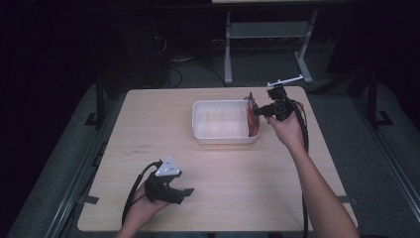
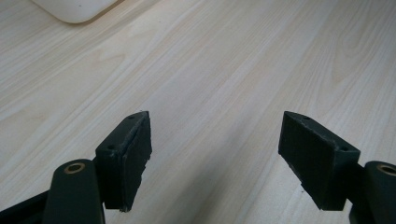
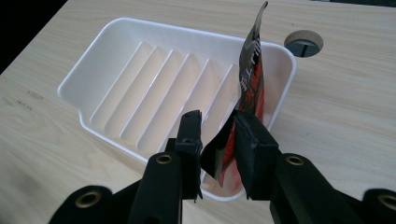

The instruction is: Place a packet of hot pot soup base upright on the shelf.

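One tray (image 1: 200, 130), one packet (image 1: 252, 116).

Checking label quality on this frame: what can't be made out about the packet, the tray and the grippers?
- Packet: print blurred in right gripper view; lower end hidden behind the right gripper jaws, so firmness of grip is unclear.
- Packet in high view: too small to read; the gripper covers part of it.
- White tray: cut off by the top edge in left gripper view.
- Left gripper: jaws too small in high view.

packet (image 3: 252, 79): red, black, white lettering | tray (image 3: 100, 56): white, ribbed | table (image 1: 148, 124): pale woodgrain
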